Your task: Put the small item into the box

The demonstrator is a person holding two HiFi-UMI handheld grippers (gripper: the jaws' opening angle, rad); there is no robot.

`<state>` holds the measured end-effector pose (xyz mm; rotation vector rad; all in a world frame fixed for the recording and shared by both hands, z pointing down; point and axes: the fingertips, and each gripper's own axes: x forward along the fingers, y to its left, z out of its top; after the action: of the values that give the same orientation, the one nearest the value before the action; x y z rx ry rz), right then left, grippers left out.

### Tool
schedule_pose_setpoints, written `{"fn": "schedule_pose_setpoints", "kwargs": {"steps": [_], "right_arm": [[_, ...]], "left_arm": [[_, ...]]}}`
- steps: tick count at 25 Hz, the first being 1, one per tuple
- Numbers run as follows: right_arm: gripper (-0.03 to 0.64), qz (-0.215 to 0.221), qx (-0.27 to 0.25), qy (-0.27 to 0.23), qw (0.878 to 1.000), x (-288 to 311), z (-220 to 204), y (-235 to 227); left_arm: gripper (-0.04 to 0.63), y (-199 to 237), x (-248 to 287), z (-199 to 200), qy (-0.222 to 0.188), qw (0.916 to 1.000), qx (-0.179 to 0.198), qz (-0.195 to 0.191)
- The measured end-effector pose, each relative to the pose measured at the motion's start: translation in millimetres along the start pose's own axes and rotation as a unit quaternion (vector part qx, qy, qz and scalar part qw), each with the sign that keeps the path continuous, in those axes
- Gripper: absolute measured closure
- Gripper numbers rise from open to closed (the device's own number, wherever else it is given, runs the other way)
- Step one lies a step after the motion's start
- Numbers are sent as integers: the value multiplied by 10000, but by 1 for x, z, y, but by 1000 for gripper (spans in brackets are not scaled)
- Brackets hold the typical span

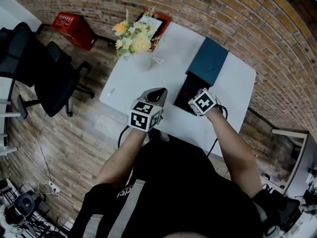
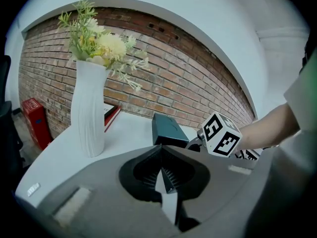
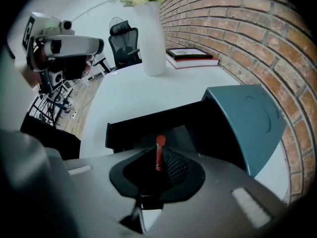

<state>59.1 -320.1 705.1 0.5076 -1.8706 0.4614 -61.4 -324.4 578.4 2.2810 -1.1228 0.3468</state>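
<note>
We had the small red stick-shaped item (image 3: 159,151) pinched in our right claw (image 3: 160,155) over the open black box with a teal lid (image 3: 143,125) on the white counter (image 3: 143,90). Our left claw (image 2: 165,175) was pressed together, empty. Next, we judged, came lowering and release.

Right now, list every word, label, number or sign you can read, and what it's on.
Nothing is legible.
Red crate: white marks, too blurred.
Top book: cover print too small.
Marker cubes on the left gripper and right gripper: square codes only, no words.
Teal box lid: no print visible.
</note>
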Motion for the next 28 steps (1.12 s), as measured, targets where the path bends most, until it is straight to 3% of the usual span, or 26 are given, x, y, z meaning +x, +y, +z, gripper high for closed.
{"fn": "schedule_pose_setpoints", "kwargs": {"steps": [7, 13, 28], "right_arm": [[591, -153, 492, -474, 9975, -16, 5, -14], [607, -448, 1359, -1417, 9795, -49, 11, -14], [615, -548, 2035, -2230, 9517, -100, -9, 22]], "left_arm": [[588, 3, -18, 6, -102, 9999, 60, 62], [588, 2, -34, -4, -102, 9999, 122, -44], [588, -27, -47, 21, -317, 9969, 598, -413]]}}
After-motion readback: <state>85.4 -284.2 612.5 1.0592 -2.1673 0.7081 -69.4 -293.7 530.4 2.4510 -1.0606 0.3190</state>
